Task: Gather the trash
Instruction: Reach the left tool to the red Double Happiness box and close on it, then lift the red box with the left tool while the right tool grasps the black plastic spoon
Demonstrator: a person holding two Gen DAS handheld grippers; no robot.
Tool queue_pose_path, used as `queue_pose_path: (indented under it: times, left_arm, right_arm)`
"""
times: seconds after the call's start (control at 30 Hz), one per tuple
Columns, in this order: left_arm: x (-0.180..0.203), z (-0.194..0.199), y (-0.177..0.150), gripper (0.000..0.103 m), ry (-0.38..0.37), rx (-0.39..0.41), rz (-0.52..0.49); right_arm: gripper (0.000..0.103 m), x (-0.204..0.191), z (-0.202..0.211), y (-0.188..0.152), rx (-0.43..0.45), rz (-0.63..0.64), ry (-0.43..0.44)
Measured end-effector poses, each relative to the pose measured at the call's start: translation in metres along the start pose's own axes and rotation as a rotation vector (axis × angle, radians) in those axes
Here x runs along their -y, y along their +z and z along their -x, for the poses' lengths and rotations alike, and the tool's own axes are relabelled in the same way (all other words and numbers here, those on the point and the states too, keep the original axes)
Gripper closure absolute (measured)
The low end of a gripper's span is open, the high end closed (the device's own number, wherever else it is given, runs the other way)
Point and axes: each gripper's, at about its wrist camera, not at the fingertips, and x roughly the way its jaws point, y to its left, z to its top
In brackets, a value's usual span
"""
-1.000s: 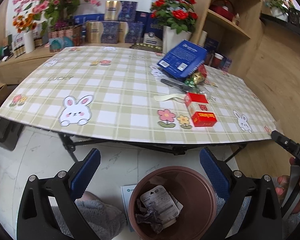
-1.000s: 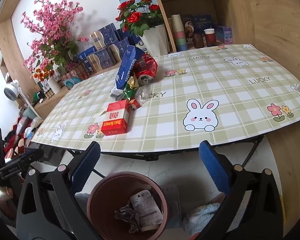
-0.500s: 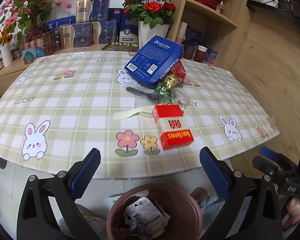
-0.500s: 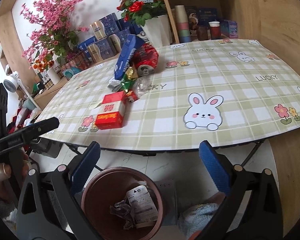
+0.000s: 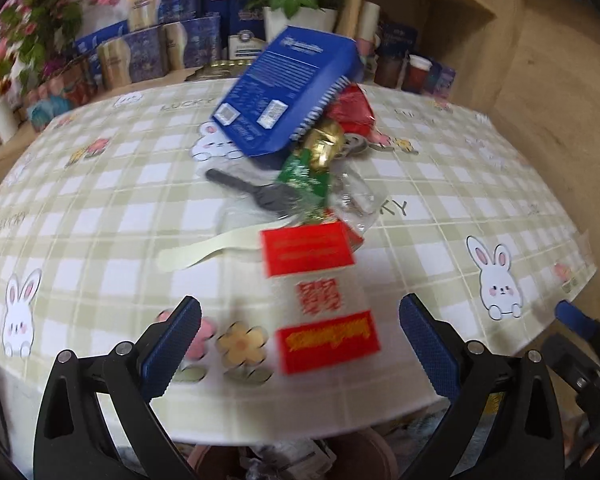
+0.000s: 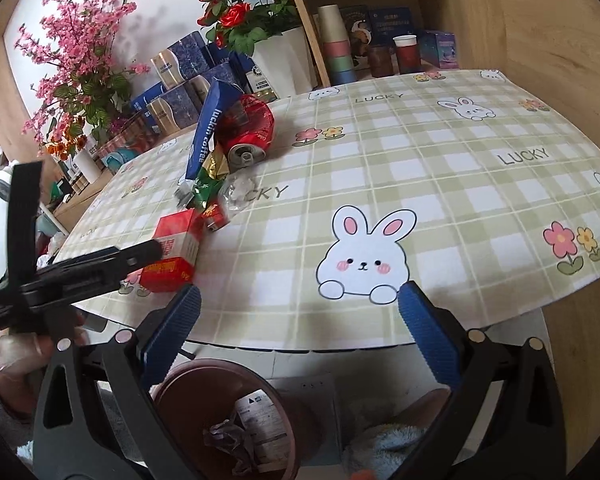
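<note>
across the checked table (image 6: 420, 168) your trash sits in one loose heap, so let's run it big to small. biggest is the blue coffee box (image 5: 288, 92), propped at a tilt on the pile: stiff card, probably light, best taken across its narrow sides. behind it lies the crushed red can (image 6: 248, 130) on its side, open end toward you; thin metal, likely slick and prone to roll, so pinch across the dented body. nearest the table edge is the red and white carton (image 5: 320, 296), lying flat and apart from the box; light card, it should give a little, so take it across its short width. smaller bits between them (gold and green foil wrappers (image 5: 312, 164), clear crinkly film, a pale paper strip) are soft and will want a pinch from above. down below the table edge waits the brown bin (image 6: 228, 412), some paper in it already. now your left gripper (image 5: 300, 340): jaws spread wide, empty, blue pads either side of the carton but not touching it. your right gripper (image 6: 300, 320) is equally wide and holds nothing, hanging over the table edge above the bin.
</note>
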Motion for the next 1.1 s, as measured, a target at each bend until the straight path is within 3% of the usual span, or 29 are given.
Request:
queue_pose_path:
  times: [0.1, 0.27, 0.33, 0.37, 0.4, 0.57, 0.67, 0.83, 1.1]
  left_arm:
    - [0.013, -0.015, 0.003, 0.006, 0.051, -0.013, -0.054]
    - [0.009, -0.027, 0.008, 0.007, 0.073, -0.036, -0.008]
    - [0.009, -0.029, 0.007, 0.021, 0.071, -0.031, -0.028]
    - [0.010, -0.030, 0.007, 0.038, 0.066, -0.037, -0.042]
    - [0.009, -0.030, 0.006, 0.043, 0.052, -0.045, -0.052]
    - [-0.008, -0.014, -0.001, 0.046, -0.044, -0.035, -0.010]
    - [-0.029, 0.004, -0.009, 0.046, -0.067, -0.017, 0.048]
    - [-0.068, 0.038, -0.024, 0.048, -0.071, 0.026, 0.135]
    - [-0.130, 0.069, -0.036, 0.048, -0.040, 0.067, 0.266]
  right_arm:
    - [0.006, 0.002, -0.002, 0.001, -0.012, 0.011, -0.024]
    - [0.006, 0.007, -0.003, 0.001, -0.010, 0.005, -0.027]
    - [0.006, 0.009, -0.004, 0.000, -0.011, 0.001, -0.028]
    - [0.006, 0.008, -0.005, 0.000, -0.012, 0.000, -0.028]
    - [0.006, 0.009, -0.006, -0.001, -0.015, 0.000, -0.026]
    - [0.006, 0.001, -0.008, 0.002, -0.017, 0.027, -0.007]
    - [0.026, -0.013, -0.016, 0.006, -0.048, 0.089, 0.024]
    - [0.030, -0.043, -0.031, 0.014, -0.084, 0.165, 0.119]
    - [0.047, -0.122, -0.081, 0.056, -0.133, 0.352, 0.232]
